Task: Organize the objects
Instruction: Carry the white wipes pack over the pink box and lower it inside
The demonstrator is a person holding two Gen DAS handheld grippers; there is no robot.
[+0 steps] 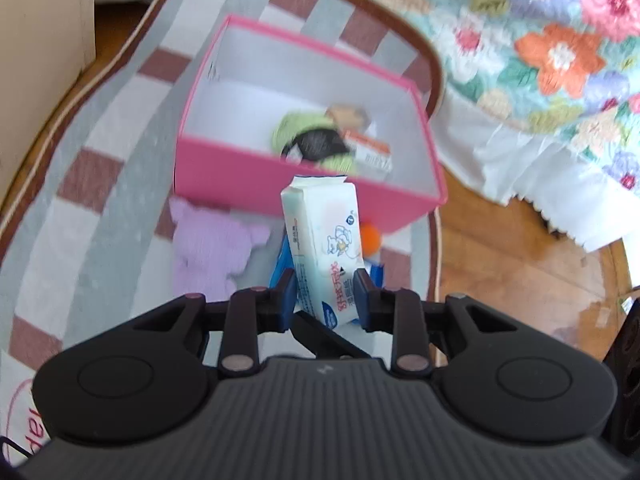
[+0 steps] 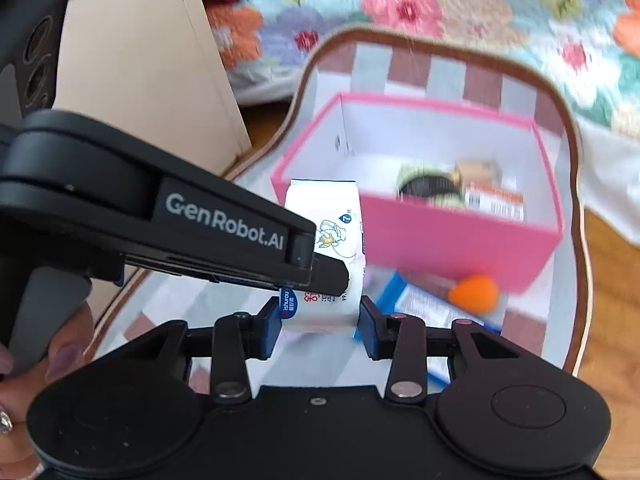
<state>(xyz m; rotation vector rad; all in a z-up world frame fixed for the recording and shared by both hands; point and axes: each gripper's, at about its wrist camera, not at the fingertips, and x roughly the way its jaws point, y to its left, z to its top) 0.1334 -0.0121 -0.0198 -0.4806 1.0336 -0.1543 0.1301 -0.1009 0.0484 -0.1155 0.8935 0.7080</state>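
two close wrist views angled down, sharing the pink box (image 1: pixel 240 188)

Wooden floor (image 1: pixel 520 264), checked rug (image 1: pixel 100 184), floral bedspread (image 1: pixel 540 40), perhaps daylight, views blurred.

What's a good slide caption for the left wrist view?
Left gripper holds a white tissue pack above the checkered tray, facing the open pink box.

Glossy plastic tissue pack (image 1: pixel 320 236), matt pink cardboard box (image 1: pixel 224 176) — checked cloth mat (image 1: pixel 100 184), wood floor (image 1: pixel 516 264).
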